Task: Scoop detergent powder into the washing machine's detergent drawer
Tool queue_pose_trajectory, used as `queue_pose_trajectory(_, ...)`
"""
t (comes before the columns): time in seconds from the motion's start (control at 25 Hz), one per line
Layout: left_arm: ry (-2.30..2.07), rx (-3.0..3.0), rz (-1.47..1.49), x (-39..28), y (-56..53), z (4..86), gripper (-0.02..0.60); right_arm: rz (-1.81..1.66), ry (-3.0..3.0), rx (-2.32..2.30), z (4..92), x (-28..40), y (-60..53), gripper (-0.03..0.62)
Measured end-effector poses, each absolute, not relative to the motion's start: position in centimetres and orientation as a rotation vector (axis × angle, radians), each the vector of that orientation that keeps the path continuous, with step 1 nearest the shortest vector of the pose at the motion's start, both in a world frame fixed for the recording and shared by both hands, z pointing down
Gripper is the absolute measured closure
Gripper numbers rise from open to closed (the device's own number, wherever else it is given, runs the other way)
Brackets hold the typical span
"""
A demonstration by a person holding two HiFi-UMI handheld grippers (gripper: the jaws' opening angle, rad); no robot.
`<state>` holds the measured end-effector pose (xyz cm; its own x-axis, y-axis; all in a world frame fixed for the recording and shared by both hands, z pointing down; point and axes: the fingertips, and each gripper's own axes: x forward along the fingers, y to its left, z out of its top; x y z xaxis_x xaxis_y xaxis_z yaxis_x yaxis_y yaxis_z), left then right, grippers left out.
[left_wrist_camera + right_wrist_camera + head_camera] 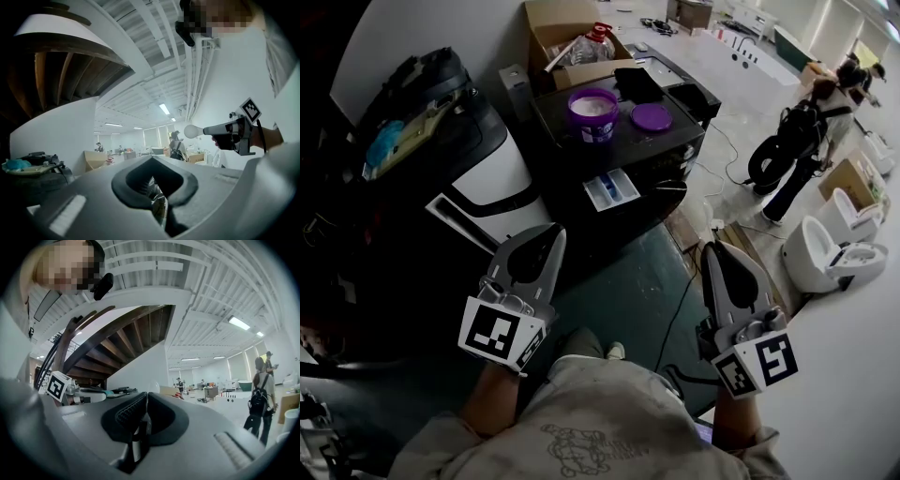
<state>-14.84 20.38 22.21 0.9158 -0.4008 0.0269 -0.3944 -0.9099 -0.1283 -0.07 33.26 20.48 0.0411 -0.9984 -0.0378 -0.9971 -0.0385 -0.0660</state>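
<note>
While we hold both tools low and close to the body, the washing machine [680, 164] stands at 12 o'clock with its detergent drawer [611, 190] pulled out toward us, its blue and white compartments open to view. On the machine's dark tabletop [619, 148] we find the purple detergent tub [593, 114], uncovered and showing pale powder. The purple lid [651, 116] lies just beside it at 3 o'clock, and the drawer sits at 6 o'clock of the tub. Our left gripper [551, 234] is at 7 o'clock of the drawer, well apart from it, with its jaws pressed together and nothing between them. Our right gripper [711, 251] is at 4 o'clock of the drawer, likewise well apart. Its jaws are closed on the handle of a white scoop [190, 131], whose round bowl projects past the jaw tips. We cannot tell whether the bowl carries powder. A cardboard box [567, 23] stands at 12 o'clock behind the machine. At 2 o'clock, a person with a backpack [797, 141] stands on the floor near white toilets [825, 248].
</note>
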Motion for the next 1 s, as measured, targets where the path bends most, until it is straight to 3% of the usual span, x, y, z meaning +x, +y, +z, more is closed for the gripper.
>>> queue_pose_trajectory(1.0, 0.608, -2.967, -0.111, -11.9, 15.6, 23.5, 0.581, -0.079, 2.168, -2.214, 22.3, 2.7, 27.8, 0.557)
